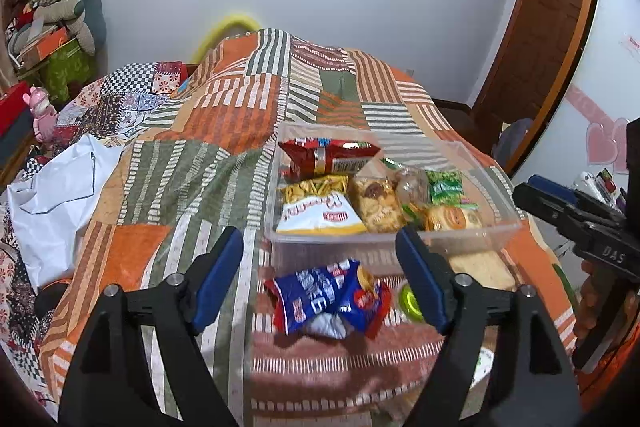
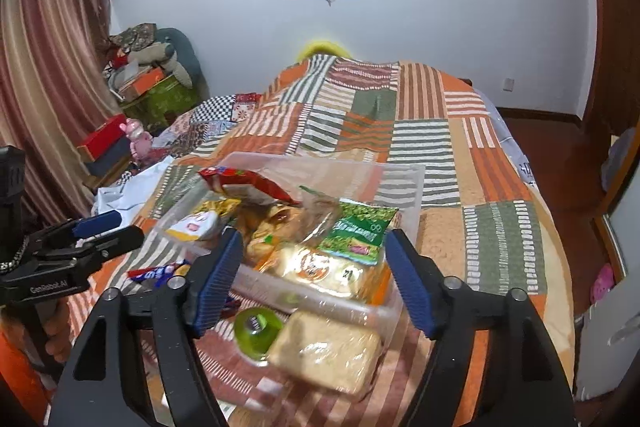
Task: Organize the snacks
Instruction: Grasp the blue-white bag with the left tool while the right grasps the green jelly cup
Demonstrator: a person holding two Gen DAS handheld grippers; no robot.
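Tongs, left [image 1: 320, 267] and right [image 2: 314, 271], gape empty over crinkly foil packets in a clear plastic tub [image 1: 496, 227].

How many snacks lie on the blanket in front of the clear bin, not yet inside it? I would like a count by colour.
Blue packet: 1
Green cup: 1
Pale pack: 1
Total: 3
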